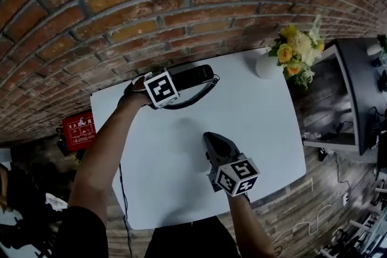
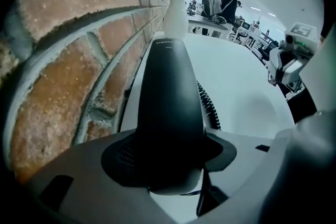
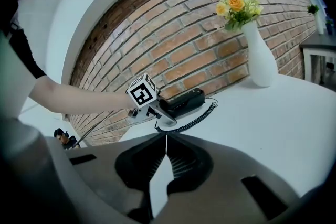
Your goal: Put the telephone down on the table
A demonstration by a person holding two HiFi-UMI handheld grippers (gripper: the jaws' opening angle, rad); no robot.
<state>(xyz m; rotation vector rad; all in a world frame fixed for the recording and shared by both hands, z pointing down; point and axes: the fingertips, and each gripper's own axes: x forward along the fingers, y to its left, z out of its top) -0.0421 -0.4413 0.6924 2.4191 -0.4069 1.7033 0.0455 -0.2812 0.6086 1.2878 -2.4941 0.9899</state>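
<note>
A black telephone handset (image 1: 192,75) lies along the back edge of the white table (image 1: 260,118), close to the brick wall (image 1: 151,3). My left gripper (image 1: 176,83) is shut on its near end. The left gripper view shows the handset (image 2: 170,86) wedged between the jaws, its coiled cord (image 2: 209,105) trailing to the right. Whether it rests on the table or hangs just over it I cannot tell. My right gripper (image 1: 210,139) is over the table's middle, shut with nothing in it; from there I see the handset (image 3: 186,100), cord (image 3: 197,118) and left gripper (image 3: 157,113).
A white vase of yellow flowers (image 1: 266,64) stands at the table's back right corner, just beyond the handset's far end (image 2: 176,18). A red box (image 1: 78,129) sits on the floor to the left. A dark desk (image 1: 363,87) stands to the right.
</note>
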